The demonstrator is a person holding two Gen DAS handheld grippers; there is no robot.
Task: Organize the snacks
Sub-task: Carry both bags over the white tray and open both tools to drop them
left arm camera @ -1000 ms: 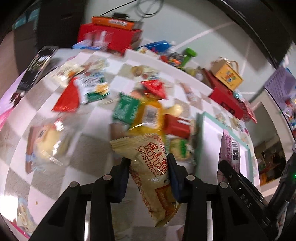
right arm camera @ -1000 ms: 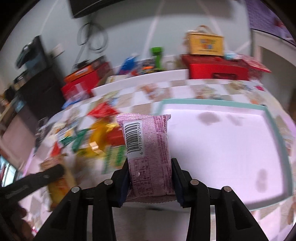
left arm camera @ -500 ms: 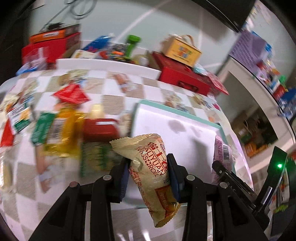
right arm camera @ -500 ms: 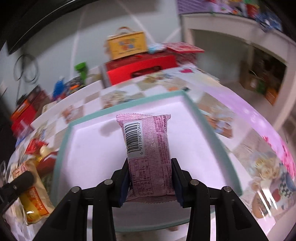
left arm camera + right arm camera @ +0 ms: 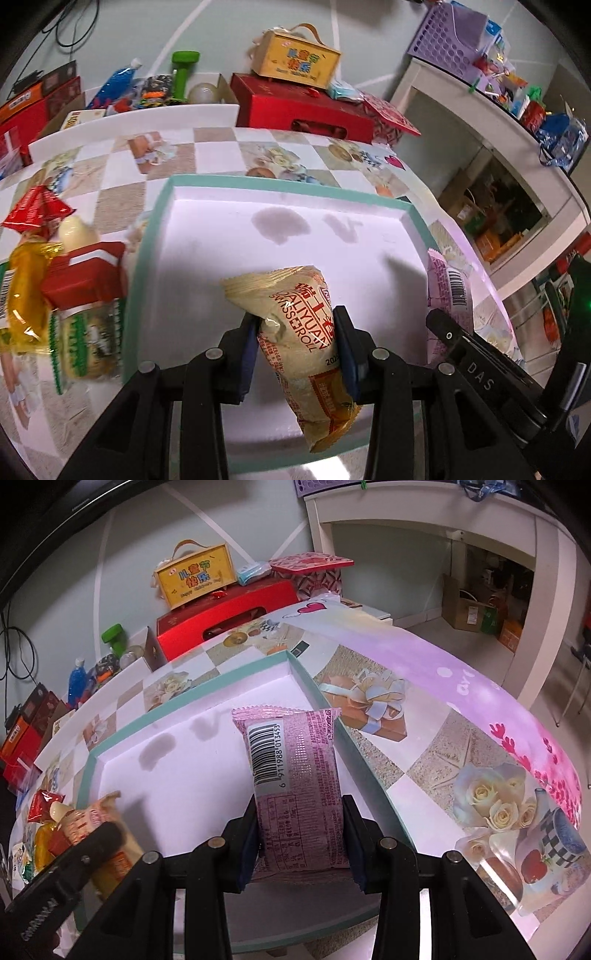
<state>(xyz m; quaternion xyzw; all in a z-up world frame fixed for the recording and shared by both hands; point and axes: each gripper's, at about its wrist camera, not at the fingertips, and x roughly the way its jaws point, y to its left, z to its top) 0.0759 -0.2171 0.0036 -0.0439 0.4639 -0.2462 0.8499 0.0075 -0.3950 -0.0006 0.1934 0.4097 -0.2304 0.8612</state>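
Holding one snack in each gripper above the teal-rimmed tray (image 5: 147, 236). My left gripper (image 5: 297, 349) pinches a yellow Swiss roll packet (image 5: 295, 325): both pads press its middle, the crimped top leans up and to the left past the fingertips, and the orange-printed bottom end hangs below the fingers toward the camera. My right gripper (image 5: 300, 834) pinches a pink wrapped snack (image 5: 295, 775) by its lower half; the packet stands upright between the fingers with its barcode facing the camera, and most of its length reaches beyond the fingertips. Both packets are over the tray's white floor, and I cannot tell whether either touches it.

Count: two grippers, two held snacks, one tray. The tray floor holds no snack that I can see, only two grey marks near its far wall. Left of the tray, on the checked tablecloth (image 5: 218, 151), lies a loose pile of snacks (image 5: 62, 280): one red triangular pack, one yellow pack, one red box, one green-and-white pack; the rest is blurred.
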